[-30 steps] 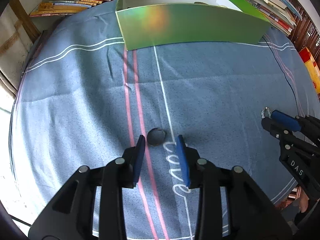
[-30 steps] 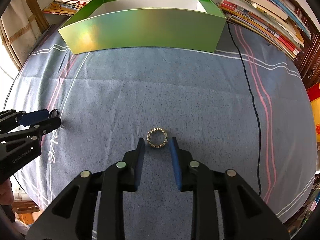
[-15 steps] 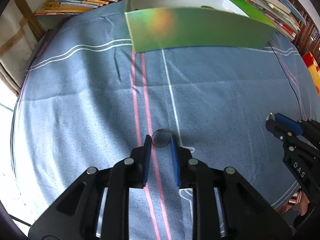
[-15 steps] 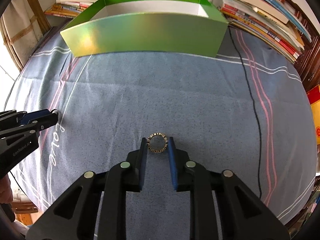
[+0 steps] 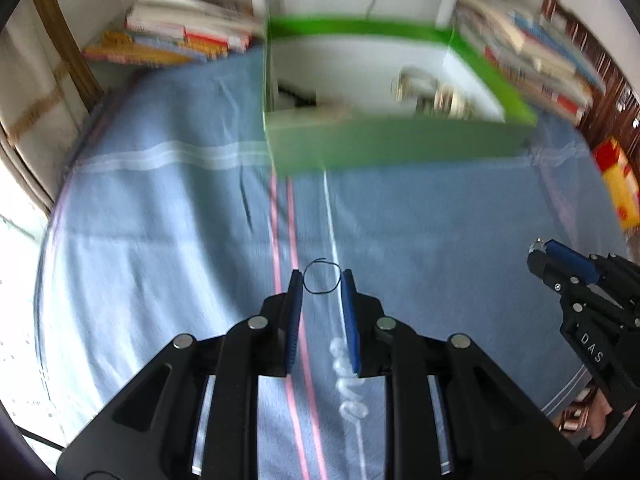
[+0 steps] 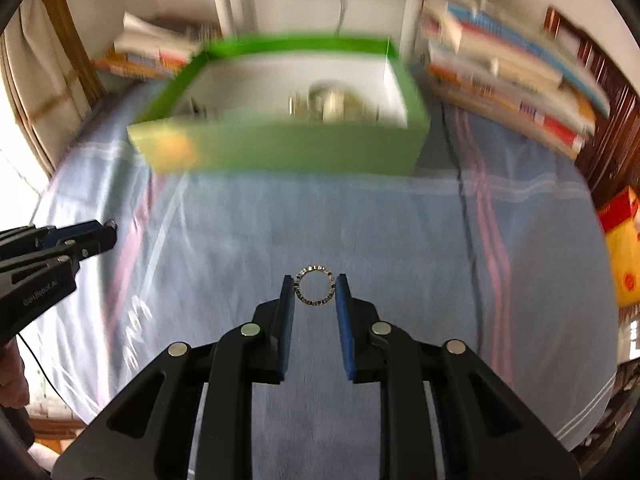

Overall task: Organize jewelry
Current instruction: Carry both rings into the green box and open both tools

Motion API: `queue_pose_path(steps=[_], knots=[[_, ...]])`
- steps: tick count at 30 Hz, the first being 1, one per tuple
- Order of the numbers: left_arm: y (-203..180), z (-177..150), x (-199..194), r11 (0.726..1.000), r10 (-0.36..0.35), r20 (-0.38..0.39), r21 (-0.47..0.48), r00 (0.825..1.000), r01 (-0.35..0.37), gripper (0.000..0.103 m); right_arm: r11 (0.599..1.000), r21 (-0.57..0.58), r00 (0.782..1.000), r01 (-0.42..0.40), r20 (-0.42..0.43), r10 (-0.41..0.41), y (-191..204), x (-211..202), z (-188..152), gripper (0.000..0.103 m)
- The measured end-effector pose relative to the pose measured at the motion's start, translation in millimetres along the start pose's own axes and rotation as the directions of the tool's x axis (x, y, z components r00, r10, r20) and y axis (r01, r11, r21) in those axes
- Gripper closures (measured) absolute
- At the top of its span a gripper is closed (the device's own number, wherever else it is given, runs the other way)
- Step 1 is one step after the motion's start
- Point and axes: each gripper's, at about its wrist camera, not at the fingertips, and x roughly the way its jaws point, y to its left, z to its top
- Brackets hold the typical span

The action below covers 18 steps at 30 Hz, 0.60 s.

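Observation:
My left gripper [image 5: 322, 278] is shut on a thin dark ring [image 5: 321, 275], held between its blue pads above the blue cloth [image 5: 160, 220]. My right gripper [image 6: 314, 285] is shut on a beaded, stone-set ring [image 6: 314, 285], also lifted off the cloth. Each gripper shows in the other's view: the right one [image 5: 538, 254] at the right edge, the left one [image 6: 108, 230] at the left edge. A green box [image 6: 288, 148] with a white inside stands at the back; blurred gold and silver pieces [image 6: 332, 106] lie in it.
Stacks of books [image 5: 176, 40] lie behind the box on the left, and more books [image 6: 512, 76] on the right. A thin black cable [image 6: 466, 232] runs over the cloth on the right. A red and yellow pack [image 6: 624, 252] sits at the right edge.
Both grippers closed on their rings and rose off the cloth with them. The green box now shows its inside, and the views are blurred by motion.

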Motion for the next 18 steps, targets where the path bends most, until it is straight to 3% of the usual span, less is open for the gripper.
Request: queue_pose_path(steps=[4, 10, 18], knots=[[-3, 40, -21, 1.0, -0.023, 0.078, -0.019, 0.997, 0.024, 0.083, 1.0, -0.008, 0.994, -0.018, 0.105, 0.019, -4, -18, 46, 0.082], [-14, 100, -23, 0.999, -0.025, 0.148, -0.042, 0.989, 0.031, 0.083, 0.999, -0.033, 0.983, -0.039, 0.176, 0.044, -4, -11, 106, 0.082], [-21, 135, 31, 0.999, -0.001, 0.087, -0.049, 0.996, 0.006, 0.083, 0.996, -0.043, 0.993, -0.073, 0.087, 0.077, 2, 48, 133, 0.082]])
